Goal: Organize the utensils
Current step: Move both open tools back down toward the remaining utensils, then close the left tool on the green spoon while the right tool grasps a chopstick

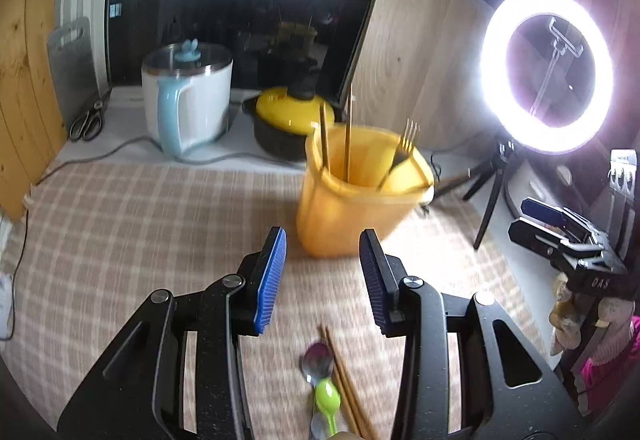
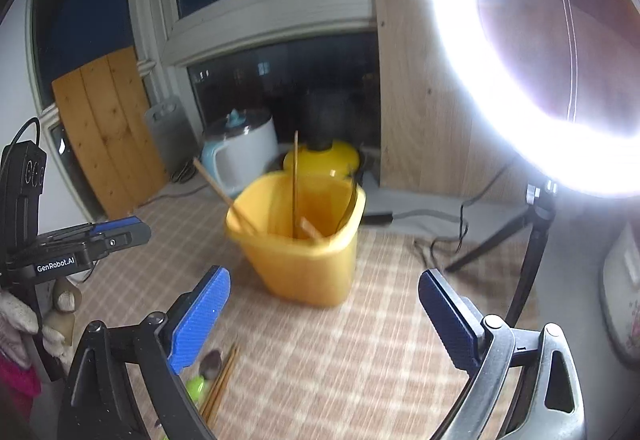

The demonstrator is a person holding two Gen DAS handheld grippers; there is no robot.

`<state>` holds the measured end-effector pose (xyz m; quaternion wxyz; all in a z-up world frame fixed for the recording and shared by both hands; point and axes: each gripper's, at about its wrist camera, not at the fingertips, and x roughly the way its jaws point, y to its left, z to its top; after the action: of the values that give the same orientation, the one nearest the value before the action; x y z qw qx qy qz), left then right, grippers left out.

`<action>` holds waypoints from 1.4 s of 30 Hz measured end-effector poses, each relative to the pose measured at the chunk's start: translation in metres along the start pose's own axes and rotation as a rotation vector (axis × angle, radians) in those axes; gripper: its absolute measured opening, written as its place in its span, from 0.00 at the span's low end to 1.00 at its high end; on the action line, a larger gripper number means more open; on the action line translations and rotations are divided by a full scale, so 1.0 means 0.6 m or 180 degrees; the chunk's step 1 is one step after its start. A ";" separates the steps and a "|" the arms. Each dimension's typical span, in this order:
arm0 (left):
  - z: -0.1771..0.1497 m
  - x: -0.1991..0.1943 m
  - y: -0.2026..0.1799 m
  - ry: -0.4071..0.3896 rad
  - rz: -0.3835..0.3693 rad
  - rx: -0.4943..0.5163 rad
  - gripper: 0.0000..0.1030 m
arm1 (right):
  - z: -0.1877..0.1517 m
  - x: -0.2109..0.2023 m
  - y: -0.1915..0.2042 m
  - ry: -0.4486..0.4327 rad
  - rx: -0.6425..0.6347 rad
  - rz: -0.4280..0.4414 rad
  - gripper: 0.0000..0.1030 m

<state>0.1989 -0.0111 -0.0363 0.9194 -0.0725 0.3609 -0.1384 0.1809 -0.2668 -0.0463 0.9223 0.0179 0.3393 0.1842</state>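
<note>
A yellow plastic bin (image 1: 360,195) stands on the checked cloth, holding chopsticks (image 1: 349,131) and a fork (image 1: 404,147); it also shows in the right wrist view (image 2: 304,248). A metal spoon (image 1: 317,360), a green plastic spoon (image 1: 328,398) and a pair of wooden chopsticks (image 1: 348,384) lie on the cloth below my left gripper (image 1: 323,240), which is open and empty. My right gripper (image 2: 325,284) is open and empty, in front of the bin. The loose utensils show at its lower left (image 2: 218,376). Each gripper appears at the edge of the other's view.
A white electric kettle (image 1: 188,99), a yellow-lidded black pot (image 1: 294,119), scissors (image 1: 90,119) and a grey cutting board (image 1: 74,59) sit on the sill behind. A bright ring light (image 1: 546,71) on a tripod stands at the right. Cables run along the cloth's edges.
</note>
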 end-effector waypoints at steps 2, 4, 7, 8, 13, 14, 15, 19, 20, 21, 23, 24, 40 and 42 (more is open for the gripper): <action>-0.019 -0.001 0.001 0.0084 0.0019 0.0010 0.37 | -0.016 0.002 -0.004 0.0080 0.0076 0.0068 0.94; -0.039 0.000 0.005 0.0172 0.0017 -0.0012 0.37 | -0.028 0.006 -0.007 0.0145 0.0135 0.0117 0.94; -0.069 0.005 0.007 0.0311 0.0016 -0.0050 0.37 | -0.053 0.016 -0.009 0.0301 0.0221 0.0215 0.91; -0.080 0.005 0.007 0.0359 0.0013 -0.0049 0.37 | -0.060 0.020 -0.007 0.0353 0.0242 0.0247 0.89; -0.137 0.011 0.008 0.0593 -0.0030 -0.0092 0.37 | -0.098 0.050 0.003 0.0685 0.0379 0.0470 0.80; -0.147 0.013 0.008 0.0637 -0.0038 -0.0107 0.37 | -0.105 0.057 0.006 0.0758 0.0402 0.0523 0.77; -0.158 0.015 0.008 0.0686 -0.0048 -0.0125 0.37 | -0.113 0.064 0.010 0.0828 0.0418 0.0567 0.74; -0.194 0.028 0.004 0.0860 -0.0079 -0.0142 0.37 | -0.138 0.091 0.026 0.1055 0.0466 0.0705 0.67; -0.200 0.030 0.002 0.0892 -0.0092 -0.0149 0.37 | -0.145 0.098 0.030 0.1115 0.0480 0.0742 0.63; -0.207 0.033 0.001 0.0929 -0.0106 -0.0149 0.37 | -0.152 0.106 0.034 0.1178 0.0491 0.0777 0.58; -0.218 0.038 -0.004 0.0972 -0.0114 -0.0123 0.37 | -0.161 0.118 0.044 0.1284 0.0502 0.0833 0.51; -0.222 0.040 -0.006 0.0990 -0.0109 -0.0103 0.37 | -0.166 0.125 0.049 0.1332 0.0506 0.0860 0.47; -0.253 0.099 -0.020 0.1180 -0.0082 0.0072 0.37 | -0.195 0.181 0.091 0.1781 0.0600 0.1055 0.25; -0.253 0.104 -0.017 0.1181 -0.0075 0.0073 0.37 | -0.197 0.186 0.096 0.1804 0.0596 0.1061 0.23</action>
<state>0.1369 -0.0451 -0.1848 0.8362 -0.0394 0.5218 -0.1643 0.1656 -0.1849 -0.1970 0.7429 0.1058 0.5900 0.2980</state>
